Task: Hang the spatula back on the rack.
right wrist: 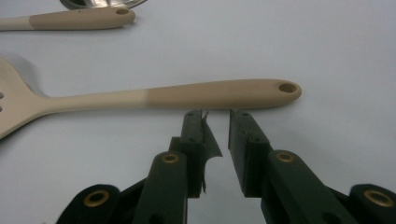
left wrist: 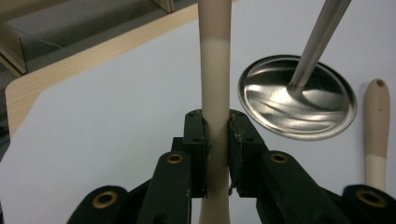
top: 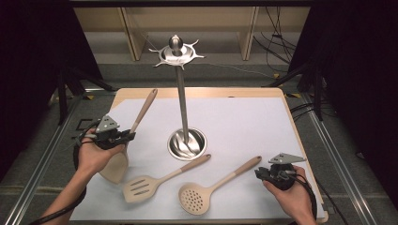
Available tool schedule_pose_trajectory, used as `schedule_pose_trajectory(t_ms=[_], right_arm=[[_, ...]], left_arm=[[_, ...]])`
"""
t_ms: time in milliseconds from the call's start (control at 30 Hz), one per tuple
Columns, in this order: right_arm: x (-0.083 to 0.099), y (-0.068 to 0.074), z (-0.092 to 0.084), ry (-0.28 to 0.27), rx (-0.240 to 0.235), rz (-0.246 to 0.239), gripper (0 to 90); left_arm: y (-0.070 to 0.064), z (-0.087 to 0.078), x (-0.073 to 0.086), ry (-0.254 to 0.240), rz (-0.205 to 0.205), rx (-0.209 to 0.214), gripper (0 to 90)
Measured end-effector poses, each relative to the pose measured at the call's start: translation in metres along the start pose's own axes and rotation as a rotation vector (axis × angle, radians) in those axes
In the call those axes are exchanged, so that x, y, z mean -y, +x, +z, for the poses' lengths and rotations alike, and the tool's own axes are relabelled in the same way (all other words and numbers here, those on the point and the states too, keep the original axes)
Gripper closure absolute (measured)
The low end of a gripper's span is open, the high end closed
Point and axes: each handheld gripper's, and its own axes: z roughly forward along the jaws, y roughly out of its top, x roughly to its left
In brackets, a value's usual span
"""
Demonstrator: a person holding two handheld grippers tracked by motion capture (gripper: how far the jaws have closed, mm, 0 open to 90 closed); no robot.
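My left gripper (top: 126,137) is shut on the pale neck of a beige spoon (top: 116,167). The spoon's broad head sits under the hand, and its tan handle (left wrist: 215,56) slants toward the far left of the table. The pads (left wrist: 195,135) press on both sides of the neck. A steel utensil stand (top: 187,143) rises from mid-table to a hooked ring (top: 176,52). My right gripper (right wrist: 217,114) is open and holds nothing. Its tips are just short of the handle of a perforated skimmer (right wrist: 224,93), which lies flat at the front (top: 195,199).
A slotted turner (top: 140,187) lies at the front, between the spoon and the skimmer. Its handle (left wrist: 376,121) reaches toward the stand's round base (left wrist: 299,98). A white mat (top: 244,122) covers the wooden table. Dark frames and cables flank both sides.
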Motion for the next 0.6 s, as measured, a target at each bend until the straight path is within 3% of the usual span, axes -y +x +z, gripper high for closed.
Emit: schedule_pose_trajectory(t_ms=[167, 233, 600], right_arm=[[0.0, 0.0, 0.001, -0.012, 0.004, -0.016, 76.1], [0.0, 0.001, 0.0, -0.005, 0.001, 0.004, 76.1], [-0.001, 0.001, -0.001, -0.012, 0.001, 0.006, 76.1]], left_arm=[[-0.001, -0.007, -0.002, -0.067, 0.0, -0.014, 78.2], [0.0, -0.011, -0.004, -0.11, -0.008, -0.021, 78.3], [-0.011, -0.027, -0.005, -0.195, -0.039, 0.023, 78.2]])
